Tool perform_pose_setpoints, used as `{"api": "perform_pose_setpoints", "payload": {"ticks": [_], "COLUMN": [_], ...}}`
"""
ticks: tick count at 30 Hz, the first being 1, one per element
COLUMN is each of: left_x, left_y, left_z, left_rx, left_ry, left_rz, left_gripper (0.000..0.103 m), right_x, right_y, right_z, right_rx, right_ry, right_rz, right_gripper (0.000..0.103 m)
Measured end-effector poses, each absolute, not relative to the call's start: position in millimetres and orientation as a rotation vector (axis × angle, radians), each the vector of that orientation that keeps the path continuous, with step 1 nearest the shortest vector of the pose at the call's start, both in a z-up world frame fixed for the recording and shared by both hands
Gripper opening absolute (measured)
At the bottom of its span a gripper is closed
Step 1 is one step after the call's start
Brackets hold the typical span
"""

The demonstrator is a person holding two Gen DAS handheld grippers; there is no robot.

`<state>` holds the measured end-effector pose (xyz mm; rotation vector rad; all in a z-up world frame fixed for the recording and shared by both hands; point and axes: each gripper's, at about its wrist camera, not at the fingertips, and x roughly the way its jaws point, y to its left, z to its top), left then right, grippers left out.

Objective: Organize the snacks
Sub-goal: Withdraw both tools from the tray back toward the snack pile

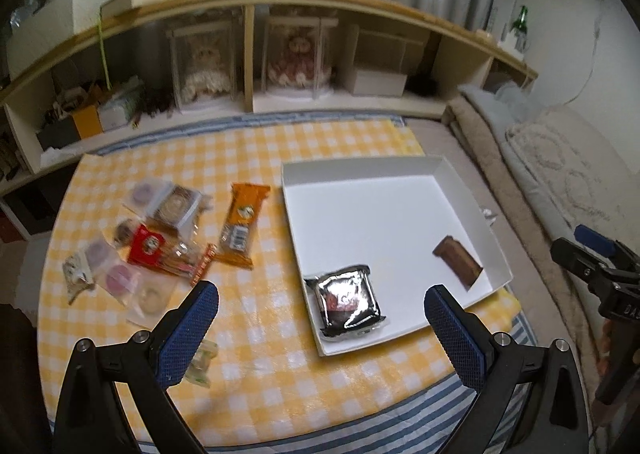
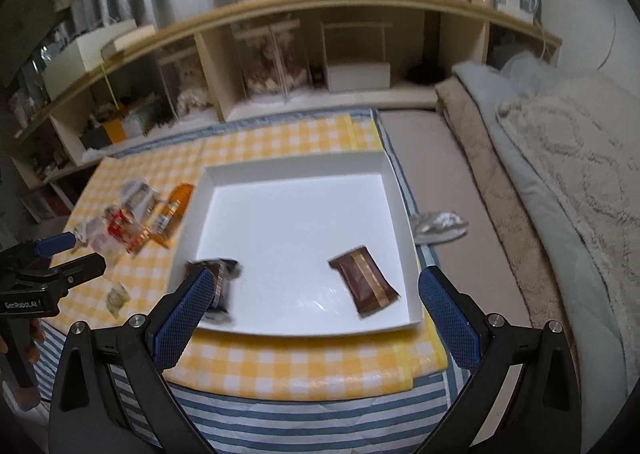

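A shallow white box (image 1: pixel 356 168) (image 2: pixel 292 166) lies on the yellow checked cloth. Inside it are a silver-and-dark snack pack (image 1: pixel 346 300) (image 2: pixel 224 274) at the near left corner and a brown bar (image 1: pixel 458 260) (image 2: pixel 364 282) at the near right. Left of the box is a pile of loose snacks: an orange pack (image 1: pixel 242 224) (image 2: pixel 174 214), a red pack (image 1: pixel 150 246) (image 2: pixel 118 224) and several clear-wrapped round cookies (image 1: pixel 120 274). My left gripper (image 1: pixel 322 310) hovers open above the box's near left corner. My right gripper (image 2: pixel 314 294) hovers open over the box's near edge. Both hold nothing.
A small pale green wrapped item (image 1: pixel 202 364) (image 2: pixel 116 298) lies near the left gripper's left finger. A low wooden shelf (image 1: pixel 256 54) with boxes and dolls runs behind the table. Folded bedding (image 2: pixel 560 174) lies to the right, with a crumpled wrapper (image 2: pixel 438 226) on the mat beside the box.
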<state>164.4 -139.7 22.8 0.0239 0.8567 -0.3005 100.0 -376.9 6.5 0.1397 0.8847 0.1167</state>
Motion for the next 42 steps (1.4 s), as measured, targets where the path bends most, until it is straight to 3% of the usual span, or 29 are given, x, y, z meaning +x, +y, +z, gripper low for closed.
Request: {"api": "perform_pose_setpoints", "payload": {"ticks": [21,37,42], "left_x": [121.5,130.7,151.5], "left_y": [-28.4,55.3,60.0], "left_z": [64.0,30.7,10.7], "left_rx": [0.009,-0.032,0.024], "left_ry": [0.684,0.624,0.684], "left_rz": [-0.264,-0.116,-0.145], "left_gripper": [0.103,0.103,0.103], "right_x": [104.2,117.1,117.9], "right_y": [-274.6,-168.8,-146.0], "right_z": [32.0,-8.6,-34.7], "right_rx": [0.165,0.194,0.272], "right_ry": [0.749,0.773,0.803], "right_rz": [0.215,0.314,0.308], "right_gripper": [0.103,0.103,0.103]}}
